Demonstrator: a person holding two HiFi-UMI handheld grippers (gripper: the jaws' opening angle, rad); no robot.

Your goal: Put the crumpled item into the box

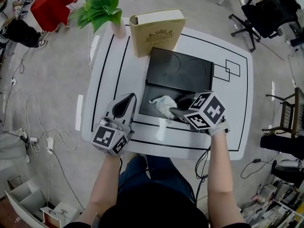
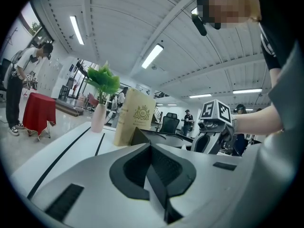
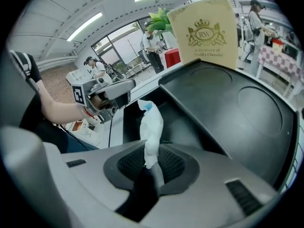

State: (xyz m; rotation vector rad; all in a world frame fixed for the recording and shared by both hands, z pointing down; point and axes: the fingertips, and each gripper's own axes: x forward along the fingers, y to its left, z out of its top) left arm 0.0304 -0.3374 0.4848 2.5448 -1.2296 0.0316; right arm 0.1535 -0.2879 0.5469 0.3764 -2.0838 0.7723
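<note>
Right gripper view: right gripper (image 3: 149,167) jaws pinching lower end of crumpled item (image 3: 151,129). Item white, standing up from jaws over open black box (image 3: 228,108). Head view: item (image 1: 164,106) at box's near compartment; contact with box floor not discernible. Left gripper (image 1: 126,101) jaws pressed together, nothing between them, over desk (image 1: 237,103) just left of box. Book (image 1: 156,32) upright behind box.

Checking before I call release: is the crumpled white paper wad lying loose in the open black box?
No, the right gripper pinches the crumpled white paper wad between its jaws above the open black box.
</note>
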